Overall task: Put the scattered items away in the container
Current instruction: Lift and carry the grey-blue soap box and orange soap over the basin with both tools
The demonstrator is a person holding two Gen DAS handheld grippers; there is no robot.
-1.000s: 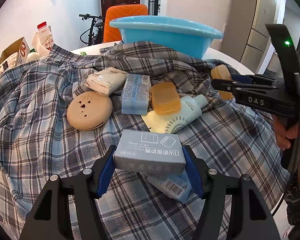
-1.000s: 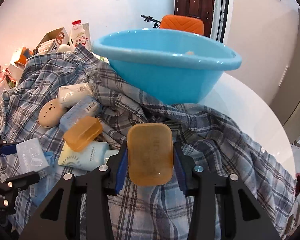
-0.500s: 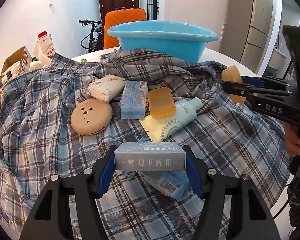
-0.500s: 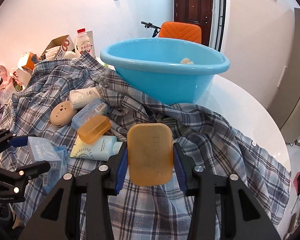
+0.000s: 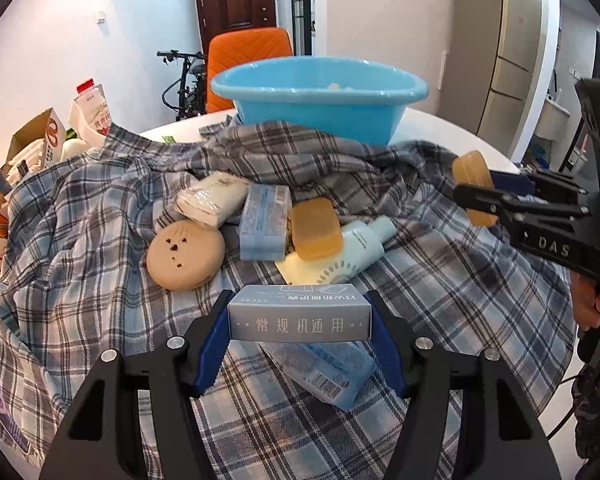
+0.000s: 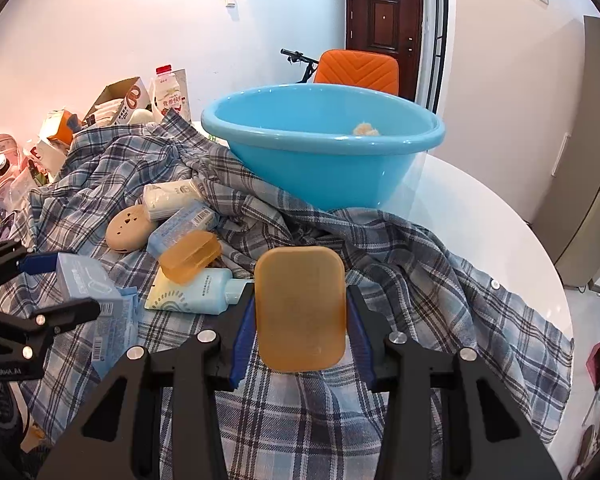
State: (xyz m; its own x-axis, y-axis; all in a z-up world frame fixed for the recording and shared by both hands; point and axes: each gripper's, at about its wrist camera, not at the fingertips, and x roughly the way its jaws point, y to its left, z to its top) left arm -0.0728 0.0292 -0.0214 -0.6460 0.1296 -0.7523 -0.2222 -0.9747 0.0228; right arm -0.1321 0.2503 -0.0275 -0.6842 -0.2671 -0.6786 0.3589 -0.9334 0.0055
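My left gripper (image 5: 299,330) is shut on a grey-blue carton (image 5: 299,313), held above the plaid cloth. My right gripper (image 6: 300,316) is shut on an amber soap bar (image 6: 300,307). The blue basin (image 6: 320,142) stands at the back on the cloth, with a small pale item inside. On the cloth lie a second amber soap (image 5: 317,229), a pale blue tube (image 5: 340,254), a blue wrapped pack (image 5: 265,222), a white packet (image 5: 212,199), a tan round case (image 5: 185,254) and a blue pack (image 5: 324,368) under the carton.
A plaid shirt (image 6: 440,280) covers much of the round white table (image 6: 480,216). Cartons, a milk bottle (image 6: 168,92) and bags crowd the left side. An orange chair (image 6: 358,68) and a bicycle stand behind the basin.
Both grippers have risen a little with their loads, so more of the basin's inside shows. The carton has tipped so its front face now shows.
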